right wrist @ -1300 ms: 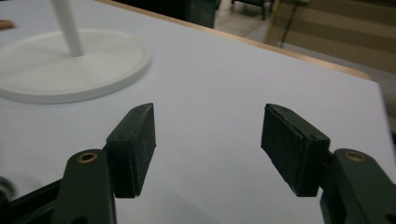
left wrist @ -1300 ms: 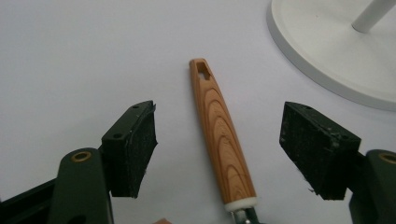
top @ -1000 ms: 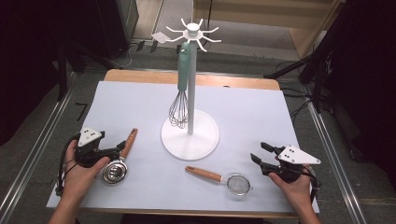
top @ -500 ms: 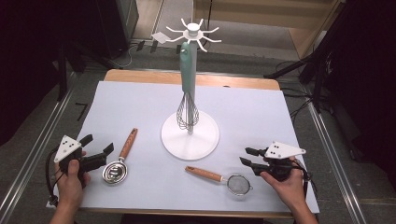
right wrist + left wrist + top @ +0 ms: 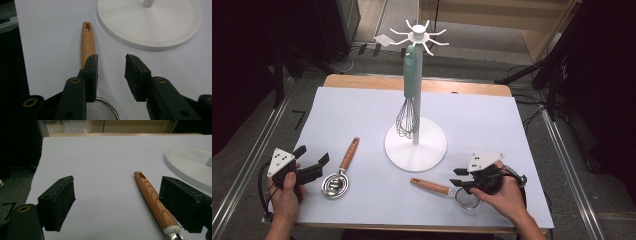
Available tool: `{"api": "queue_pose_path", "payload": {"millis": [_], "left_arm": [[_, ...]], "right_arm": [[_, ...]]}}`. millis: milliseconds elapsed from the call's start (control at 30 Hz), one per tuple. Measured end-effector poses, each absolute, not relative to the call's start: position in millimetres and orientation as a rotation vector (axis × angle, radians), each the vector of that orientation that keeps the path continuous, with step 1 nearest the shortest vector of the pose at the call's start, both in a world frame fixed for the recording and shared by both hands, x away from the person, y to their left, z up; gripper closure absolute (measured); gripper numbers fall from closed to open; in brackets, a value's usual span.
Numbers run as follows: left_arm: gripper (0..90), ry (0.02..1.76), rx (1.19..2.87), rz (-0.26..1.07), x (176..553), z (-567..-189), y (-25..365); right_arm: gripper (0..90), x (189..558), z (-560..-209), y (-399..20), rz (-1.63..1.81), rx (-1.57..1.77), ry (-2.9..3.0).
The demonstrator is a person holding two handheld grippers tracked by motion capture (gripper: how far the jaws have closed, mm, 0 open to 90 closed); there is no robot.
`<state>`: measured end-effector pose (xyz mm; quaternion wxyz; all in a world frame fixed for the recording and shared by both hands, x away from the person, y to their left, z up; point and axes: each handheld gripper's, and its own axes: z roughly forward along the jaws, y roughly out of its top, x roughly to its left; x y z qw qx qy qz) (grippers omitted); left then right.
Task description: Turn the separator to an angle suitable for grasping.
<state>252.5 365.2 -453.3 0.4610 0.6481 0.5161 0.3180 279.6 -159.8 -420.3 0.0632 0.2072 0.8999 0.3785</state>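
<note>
Beside Each Claw, a Wooden-Handled Tool

Under the right claw [image 5: 458, 178] lies a mesh strainer [image 5: 466, 199], its wooden handle [image 5: 87, 42] flat on the table [image 5: 362, 110] just left of the jaws, which have been closing and pinch nothing. Spread wide, the left claw [image 5: 314, 158] has a coiled metal whisk [image 5: 335, 183] just to its right

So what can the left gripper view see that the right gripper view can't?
Left gripper view: a wooden handle with a white collar, the table's wooden edge far off, and dark floor at the side.
Right gripper view: a mesh strainer at the bottom, with the strainer's handle pointing away from the camera.
Both: the stand's round white base and the pale sheet everything lies on.
</note>
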Motion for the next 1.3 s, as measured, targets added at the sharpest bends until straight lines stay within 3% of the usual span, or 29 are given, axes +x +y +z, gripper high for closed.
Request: {"api": "queue_pose_path", "payload": {"millis": [1300], "left_arm": [[14.3,1.277,1.61,0.783,255.1,-454.6,364.6]], "right_arm": [[71.9,298.6,-430.1,-104.9,0.724,0.701,3.088]]}}
